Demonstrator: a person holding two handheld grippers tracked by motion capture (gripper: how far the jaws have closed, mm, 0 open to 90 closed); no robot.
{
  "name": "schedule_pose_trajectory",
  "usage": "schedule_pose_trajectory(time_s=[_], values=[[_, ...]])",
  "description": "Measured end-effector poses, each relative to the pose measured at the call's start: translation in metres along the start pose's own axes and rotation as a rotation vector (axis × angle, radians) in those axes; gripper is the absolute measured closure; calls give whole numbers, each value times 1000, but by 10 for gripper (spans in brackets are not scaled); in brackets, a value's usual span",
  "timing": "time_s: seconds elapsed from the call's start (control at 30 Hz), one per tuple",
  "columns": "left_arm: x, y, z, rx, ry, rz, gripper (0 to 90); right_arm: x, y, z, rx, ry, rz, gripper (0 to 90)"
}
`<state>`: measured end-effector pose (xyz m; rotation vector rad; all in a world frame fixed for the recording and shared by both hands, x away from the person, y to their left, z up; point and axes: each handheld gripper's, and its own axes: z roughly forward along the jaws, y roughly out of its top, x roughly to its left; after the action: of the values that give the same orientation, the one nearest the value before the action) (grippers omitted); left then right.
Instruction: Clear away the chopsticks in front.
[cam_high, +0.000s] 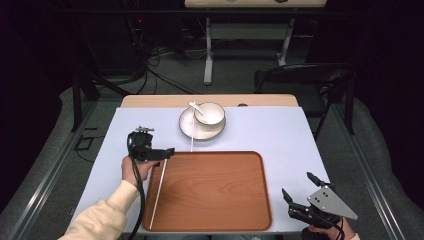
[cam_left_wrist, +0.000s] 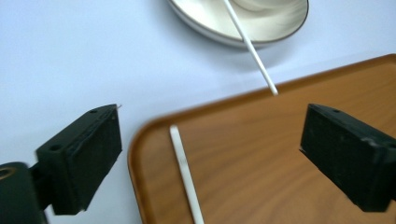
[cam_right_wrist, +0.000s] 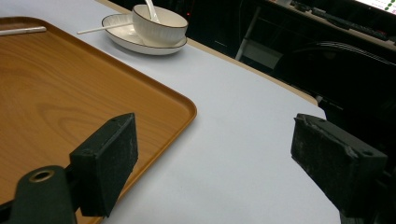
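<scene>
We find no text, label, brand, number or sign that we can read in any of the views. The white chopstick (cam_left_wrist: 186, 173) lying on the tray (cam_left_wrist: 261, 154) carries a faint grey mark in the left gripper view, but it is too blurred for us to make out.

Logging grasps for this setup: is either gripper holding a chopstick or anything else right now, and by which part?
Nothing is held. The left gripper is open above the chopstick on the tray; the right gripper is open too.
</scene>
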<state>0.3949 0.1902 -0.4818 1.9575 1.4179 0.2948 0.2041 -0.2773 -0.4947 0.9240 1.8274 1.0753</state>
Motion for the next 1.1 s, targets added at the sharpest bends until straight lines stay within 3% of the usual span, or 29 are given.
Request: schedule_pose_trajectory(time_s=[0.27, 0.37, 0.43, 0.57, 0.6, 0.67, 0.8, 1.0, 1.1], values=[[-1, 48, 27, 10, 7, 35, 17, 0, 0, 0, 0, 1, 1, 143], [-2, 57, 37, 20, 6, 40, 20, 0, 0, 0, -1, 1, 2, 143], [-2, 69, 56, 39, -7, 26, 97, 0, 0, 0, -1, 1, 2, 143], [-4, 75, 72, 55, -20, 7, 199, -1, 0, 0, -3, 0, 4, 143], [-5, 78, 79, 68, -25, 4, 291, -1, 0, 0, -4, 1, 3, 143], [-9, 83, 91, 85, -20, 22, 358, -1, 0, 0, -5, 0, 4, 143], [-14, 90, 103, 87, -31, 27, 470, -1, -1, 0, -6, 1, 7, 143], [-16, 94, 119, 138, -24, 15, 581, -1, -1, 0, -6, 2, 10, 143], [-14, 93, 122, 143, -28, -9, 639, -1, -1, 0, -5, 1, 9, 143]])
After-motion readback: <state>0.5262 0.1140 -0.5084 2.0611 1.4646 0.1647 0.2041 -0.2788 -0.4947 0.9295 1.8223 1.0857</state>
